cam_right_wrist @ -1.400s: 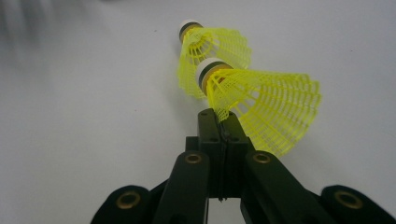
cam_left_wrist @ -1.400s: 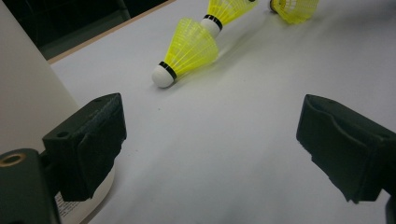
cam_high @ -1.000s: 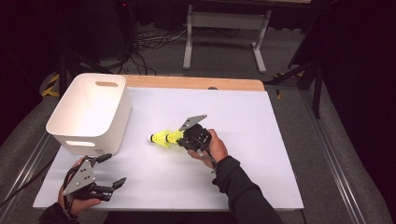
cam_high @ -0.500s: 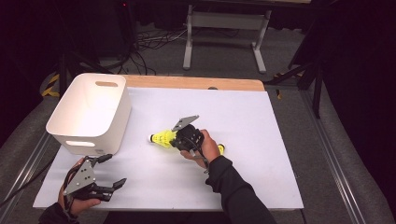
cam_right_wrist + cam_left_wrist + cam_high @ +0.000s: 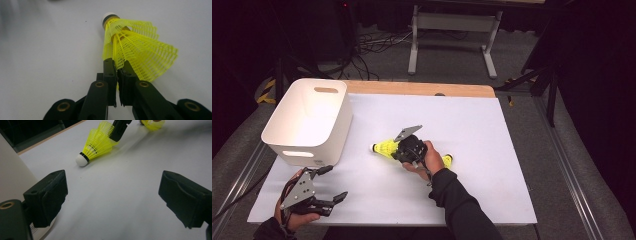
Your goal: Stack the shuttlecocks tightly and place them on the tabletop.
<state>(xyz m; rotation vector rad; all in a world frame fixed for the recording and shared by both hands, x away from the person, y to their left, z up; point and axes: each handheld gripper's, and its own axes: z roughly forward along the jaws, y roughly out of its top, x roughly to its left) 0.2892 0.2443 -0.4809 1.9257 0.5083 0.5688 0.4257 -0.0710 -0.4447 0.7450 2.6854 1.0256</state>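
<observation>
Bright, even light on the table (image 5: 512, 150), dark surroundings, slightly soft close-ups.

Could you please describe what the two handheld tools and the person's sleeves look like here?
Both tools are black. The left tool has blocky black jaws and a grey three-cornered plate on top. The right tool carries a similar grey plate, and brass-coloured rivets mark its jaw links. The right forearm wears a dark long sleeve.
</observation>
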